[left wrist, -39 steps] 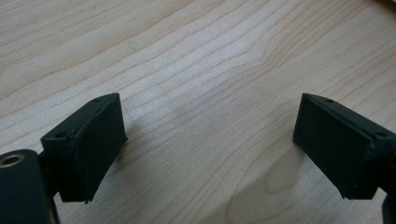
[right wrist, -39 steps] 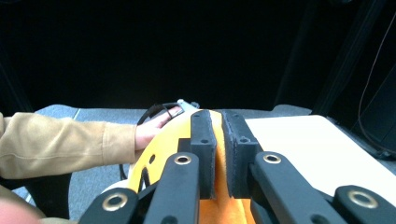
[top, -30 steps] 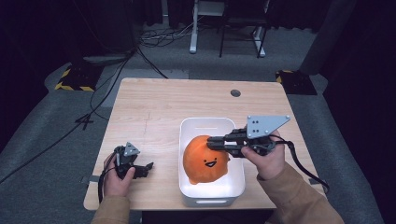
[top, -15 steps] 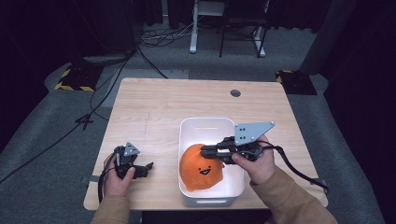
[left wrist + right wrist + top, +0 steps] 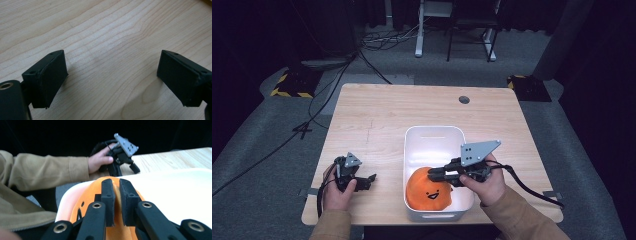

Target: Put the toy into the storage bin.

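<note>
An orange plush toy with a smiling black face lies in the near end of a white bin. My right gripper reaches in from the right and is shut on the top of the orange plush toy; in the right gripper view its jaws pinch a fold of orange fabric at the right gripper. My left gripper rests on the wooden table at the near left. Its jaws stand wide apart over bare wood in the left gripper view, left gripper open and holding nothing.
The far half of the white bin is bare. A round cable hole sits near the table's far right edge. Past the table lie floor cables and chair legs. My left hand and a tan sleeve appear beyond the bin.
My right gripper has drawn the orange plush toy toward the near end of the bin and lower into it. The left gripper has stayed where it was.
</note>
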Demonstrator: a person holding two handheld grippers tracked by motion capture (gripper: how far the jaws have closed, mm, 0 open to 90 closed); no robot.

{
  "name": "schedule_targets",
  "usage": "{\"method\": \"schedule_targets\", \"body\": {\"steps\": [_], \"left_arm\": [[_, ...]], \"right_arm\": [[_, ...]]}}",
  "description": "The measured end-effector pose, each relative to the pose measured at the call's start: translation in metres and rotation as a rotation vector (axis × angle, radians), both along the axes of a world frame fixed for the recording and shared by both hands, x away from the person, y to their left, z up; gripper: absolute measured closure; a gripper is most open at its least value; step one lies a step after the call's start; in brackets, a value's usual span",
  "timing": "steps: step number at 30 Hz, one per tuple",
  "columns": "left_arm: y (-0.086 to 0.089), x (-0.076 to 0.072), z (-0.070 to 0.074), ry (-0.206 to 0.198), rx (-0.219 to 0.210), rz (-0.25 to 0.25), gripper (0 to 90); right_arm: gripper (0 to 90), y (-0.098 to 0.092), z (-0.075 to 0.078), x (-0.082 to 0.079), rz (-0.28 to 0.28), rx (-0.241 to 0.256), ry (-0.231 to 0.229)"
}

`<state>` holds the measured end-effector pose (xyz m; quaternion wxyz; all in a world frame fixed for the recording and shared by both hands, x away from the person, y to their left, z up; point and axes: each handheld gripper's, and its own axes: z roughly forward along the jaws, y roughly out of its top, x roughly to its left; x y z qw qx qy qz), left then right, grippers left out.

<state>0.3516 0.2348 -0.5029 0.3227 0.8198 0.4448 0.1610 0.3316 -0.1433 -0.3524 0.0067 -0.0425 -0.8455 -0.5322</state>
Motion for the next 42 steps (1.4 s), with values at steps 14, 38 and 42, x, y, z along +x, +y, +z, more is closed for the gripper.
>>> {"method": "schedule_targets", "body": {"steps": [14,38,42], "left_arm": [[0.000,0.000,0.000,0.000,0.000,0.001,9.7],[0.000,0.001,0.000,-0.001,-0.002,-0.004,9.2],[0.000,0.001,0.000,-0.001,-0.001,-0.004,9.2]], "right_arm": [[78.6,-0.006,-0.027,-0.003,0.054,-0.097,0.078],[43.1,-0.033,0.006,0.005,-0.054,-0.037,0.069],[38.8,-0.044,0.016,0.009,-0.104,-0.023,0.043]]}}
